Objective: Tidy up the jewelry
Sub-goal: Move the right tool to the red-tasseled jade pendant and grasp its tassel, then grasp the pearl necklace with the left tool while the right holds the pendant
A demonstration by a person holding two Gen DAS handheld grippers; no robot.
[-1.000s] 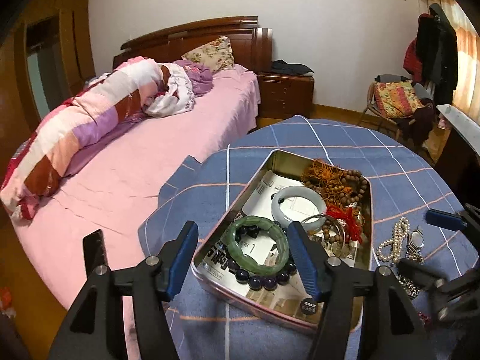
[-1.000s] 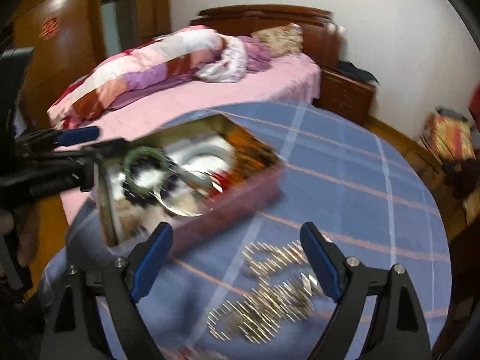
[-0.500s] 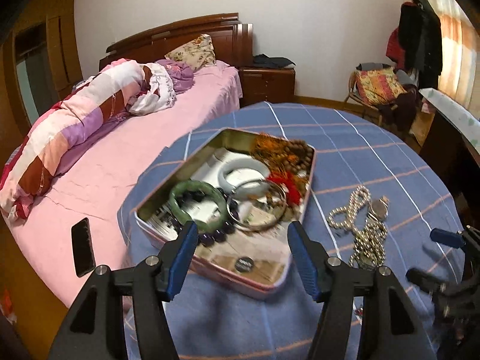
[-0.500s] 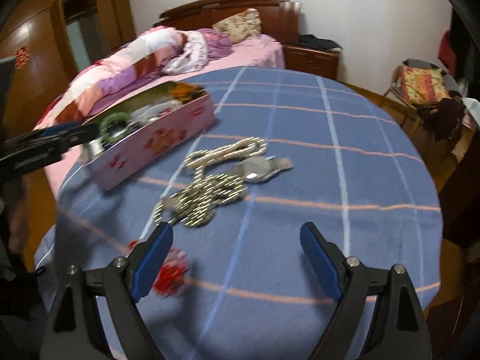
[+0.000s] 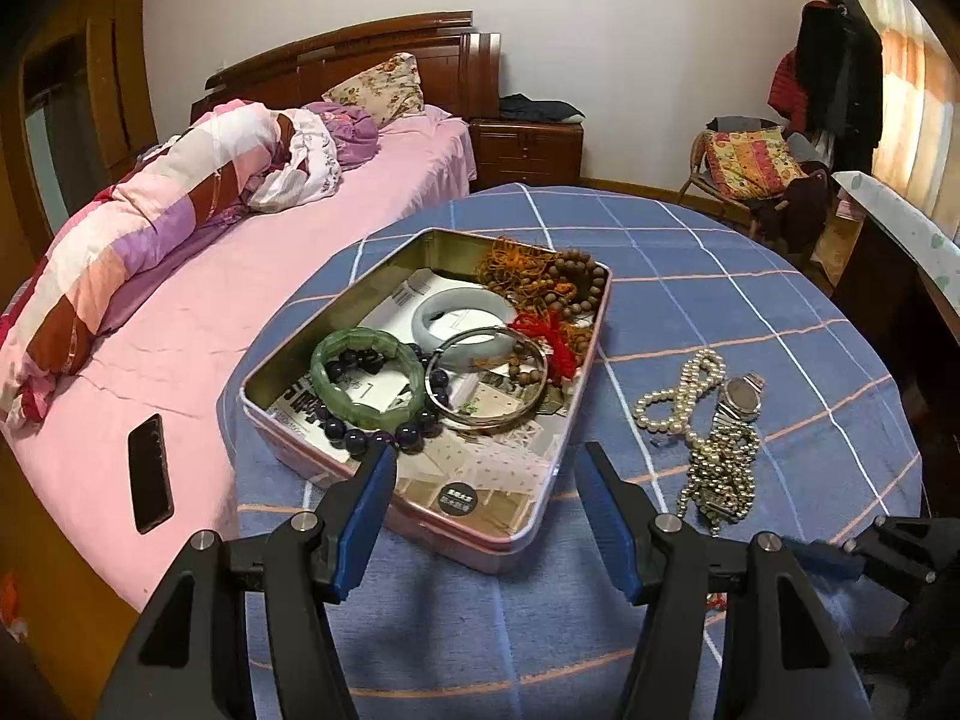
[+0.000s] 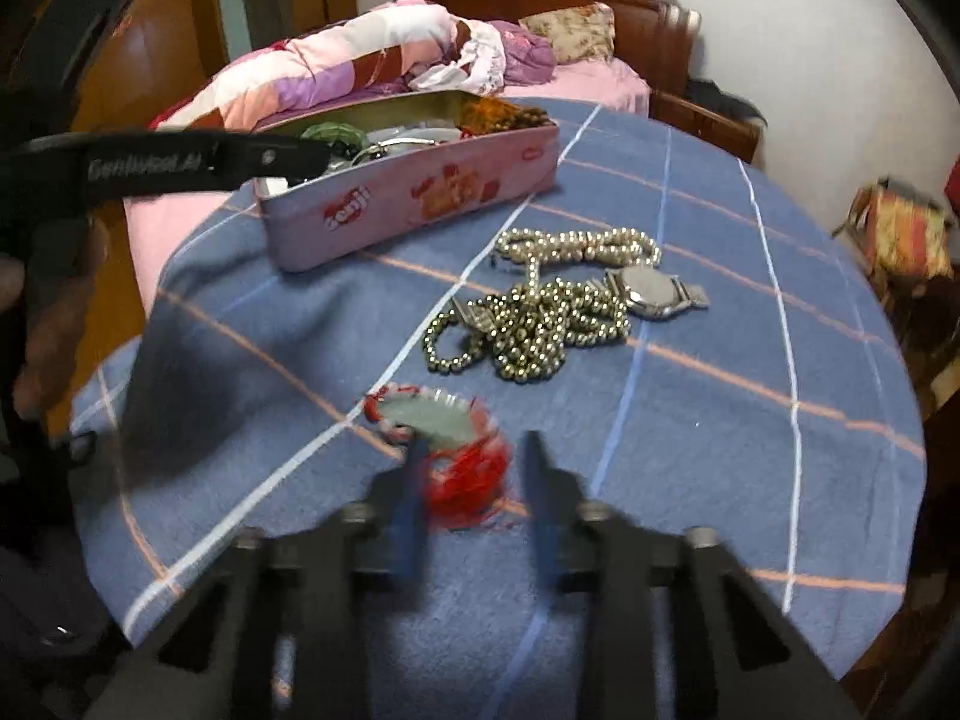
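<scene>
Pink tin [image 5: 528, 531]: the landmark, open on the blue checked tablecloth [image 5: 690, 276], beside the bed [image 5: 180, 348].
In the tin: green bangle [image 5: 366, 375], pale bangle [image 5: 459, 318], metal ring [image 5: 486, 381], dark beads, brown beads.
Right of the tin: pearl necklace [image 6: 576, 243], watch [image 6: 651, 291] and a heap of gold-coloured beads [image 6: 528, 330], touching one another on the cloth.
Red-tasselled pendant [image 6: 444, 420]: nearer the camera than the tin, alone on the cloth.
Left gripper [image 5: 486, 498]: released, wide over the tin's near edge, holding nothing.
Right gripper [image 6: 474, 492]: jaws closing, red tassel between them; blur hides whether the pads touch it.
</scene>
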